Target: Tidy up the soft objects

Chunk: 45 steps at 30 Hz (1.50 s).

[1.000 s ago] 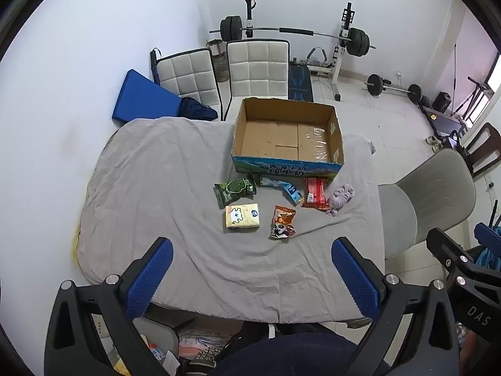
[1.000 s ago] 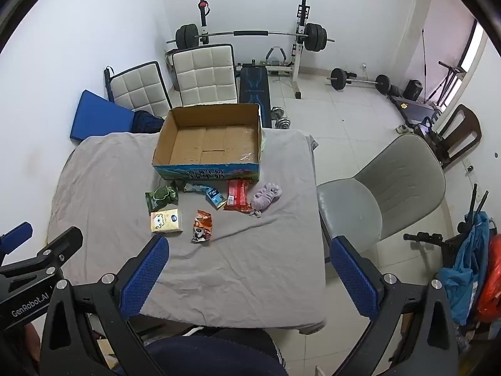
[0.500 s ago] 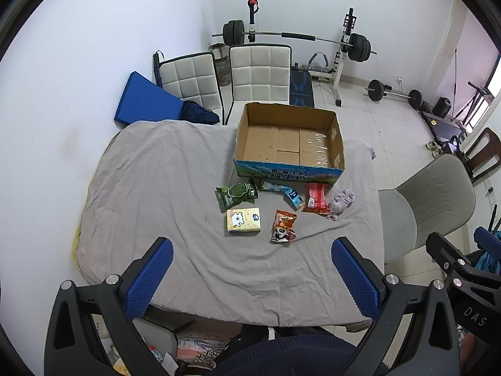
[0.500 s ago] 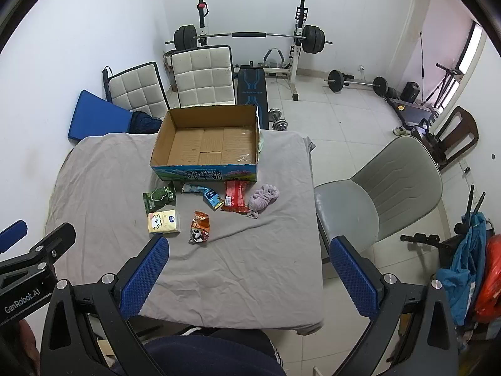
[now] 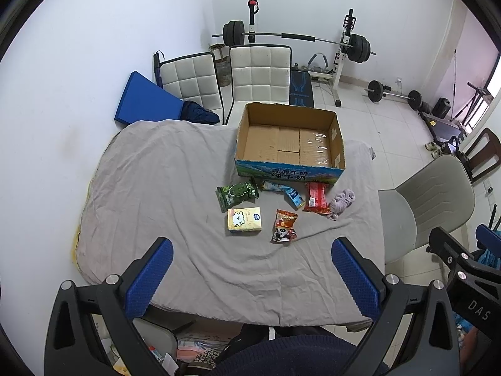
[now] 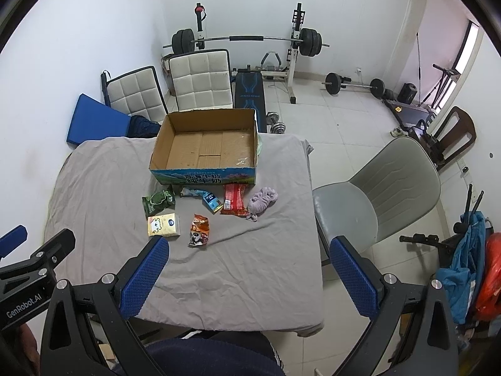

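Both views nearer — grey-clothed table [image 5: 175,188], cardboard box [image 5: 289,144], barbell rack [image 6: 247,39].

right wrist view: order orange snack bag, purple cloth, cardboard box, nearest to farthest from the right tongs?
1. Orange snack bag: just ahead of the right tongs, left of centre.
2. Purple cloth: farther up, at the right end of the row.
3. Cardboard box: behind all the items, empty.
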Each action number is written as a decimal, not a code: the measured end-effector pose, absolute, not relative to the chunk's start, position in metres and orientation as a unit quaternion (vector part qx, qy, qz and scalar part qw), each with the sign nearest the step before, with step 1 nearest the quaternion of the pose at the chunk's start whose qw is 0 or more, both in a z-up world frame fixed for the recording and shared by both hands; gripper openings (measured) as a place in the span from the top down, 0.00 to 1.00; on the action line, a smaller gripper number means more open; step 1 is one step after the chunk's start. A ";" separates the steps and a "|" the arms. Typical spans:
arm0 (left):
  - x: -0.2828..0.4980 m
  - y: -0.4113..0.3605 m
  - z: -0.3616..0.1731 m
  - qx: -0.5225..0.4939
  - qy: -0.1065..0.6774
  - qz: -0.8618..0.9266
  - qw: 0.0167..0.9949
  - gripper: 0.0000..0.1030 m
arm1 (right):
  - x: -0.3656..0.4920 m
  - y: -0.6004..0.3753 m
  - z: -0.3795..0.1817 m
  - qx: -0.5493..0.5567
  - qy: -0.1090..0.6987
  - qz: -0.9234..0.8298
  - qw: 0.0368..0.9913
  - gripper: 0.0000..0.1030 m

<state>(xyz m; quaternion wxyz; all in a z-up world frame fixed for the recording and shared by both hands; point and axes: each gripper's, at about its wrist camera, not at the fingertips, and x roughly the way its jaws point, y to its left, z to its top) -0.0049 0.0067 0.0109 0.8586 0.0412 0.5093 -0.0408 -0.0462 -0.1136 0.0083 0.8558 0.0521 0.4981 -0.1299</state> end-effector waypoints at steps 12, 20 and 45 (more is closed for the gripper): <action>-0.009 0.007 0.010 0.040 0.508 -0.046 0.859 0.00 | -0.045 -0.112 0.007 0.055 0.495 -0.132 0.857 0.00; -0.008 0.007 0.014 0.035 0.506 -0.050 0.860 0.00 | -0.045 -0.112 0.009 0.055 0.491 -0.134 0.859 0.00; -0.006 0.010 0.019 0.033 0.501 -0.050 0.863 0.00 | -0.052 -0.112 0.012 0.053 0.483 -0.131 0.864 0.00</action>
